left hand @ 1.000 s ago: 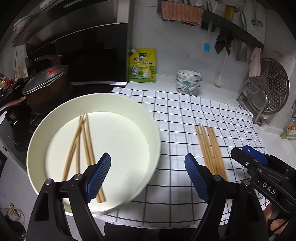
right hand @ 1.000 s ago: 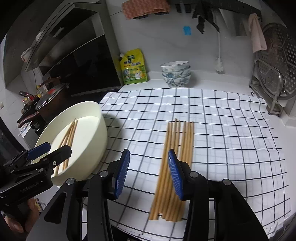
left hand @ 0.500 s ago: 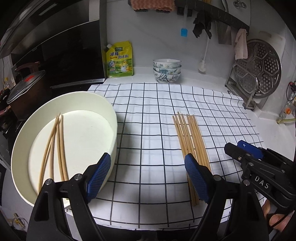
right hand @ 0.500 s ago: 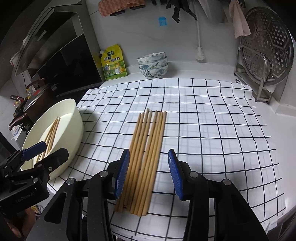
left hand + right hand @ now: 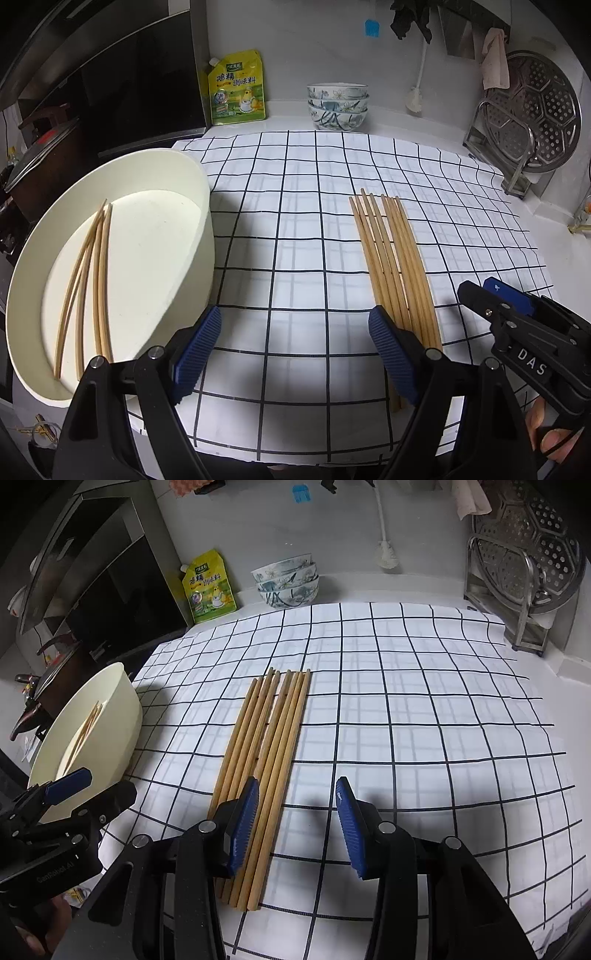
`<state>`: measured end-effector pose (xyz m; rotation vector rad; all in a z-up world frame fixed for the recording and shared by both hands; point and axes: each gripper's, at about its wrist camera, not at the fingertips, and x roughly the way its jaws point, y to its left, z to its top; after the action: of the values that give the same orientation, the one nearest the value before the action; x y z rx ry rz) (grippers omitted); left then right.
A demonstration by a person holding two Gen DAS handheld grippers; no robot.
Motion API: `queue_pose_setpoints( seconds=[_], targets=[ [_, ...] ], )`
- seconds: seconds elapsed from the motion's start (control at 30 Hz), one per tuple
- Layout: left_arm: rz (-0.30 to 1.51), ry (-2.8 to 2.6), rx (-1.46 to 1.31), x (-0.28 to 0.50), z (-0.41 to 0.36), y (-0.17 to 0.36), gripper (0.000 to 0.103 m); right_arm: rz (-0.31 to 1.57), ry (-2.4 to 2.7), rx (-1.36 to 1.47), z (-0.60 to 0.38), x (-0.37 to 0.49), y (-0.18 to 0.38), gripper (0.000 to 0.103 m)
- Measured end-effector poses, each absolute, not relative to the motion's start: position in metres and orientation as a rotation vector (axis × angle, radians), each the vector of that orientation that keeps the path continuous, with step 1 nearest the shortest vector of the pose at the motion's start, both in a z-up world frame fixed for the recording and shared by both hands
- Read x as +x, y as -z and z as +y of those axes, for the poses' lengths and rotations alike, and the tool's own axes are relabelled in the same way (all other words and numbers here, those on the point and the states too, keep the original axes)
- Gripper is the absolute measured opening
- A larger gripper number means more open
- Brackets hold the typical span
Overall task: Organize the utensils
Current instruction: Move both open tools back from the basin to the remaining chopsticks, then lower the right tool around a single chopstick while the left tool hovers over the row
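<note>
Between the right gripper (image 5: 295,827) pads: bare cloth, jaws part-open, gripping nothing; chopstick row (image 5: 264,771) just left of centre, outermost sticks under its left pad.
Left gripper (image 5: 295,350) spread wide, empty; basin (image 5: 205,236) off its left pad, holding a few more chopsticks (image 5: 86,280). Sticks look light, stiff, smooth, likely to roll; I'd pinch one near the thick end, crosswise.

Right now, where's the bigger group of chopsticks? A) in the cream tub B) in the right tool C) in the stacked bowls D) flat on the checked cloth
D: the larger row of chopsticks lies flat on the checked cloth; only a few chopsticks sit in the cream tub.
</note>
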<state>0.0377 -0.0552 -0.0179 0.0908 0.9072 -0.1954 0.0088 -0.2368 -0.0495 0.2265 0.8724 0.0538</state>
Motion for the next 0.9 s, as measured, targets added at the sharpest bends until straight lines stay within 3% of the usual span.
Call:
queue_pose_setpoints(
  seconds=[0.9],
  targets=[
    [0.92, 0.211, 0.118, 0.042, -0.07, 0.031, 0.082, 0.952, 0.01, 0.045, -0.22, 0.03, 0.077, 0.045]
  ],
)
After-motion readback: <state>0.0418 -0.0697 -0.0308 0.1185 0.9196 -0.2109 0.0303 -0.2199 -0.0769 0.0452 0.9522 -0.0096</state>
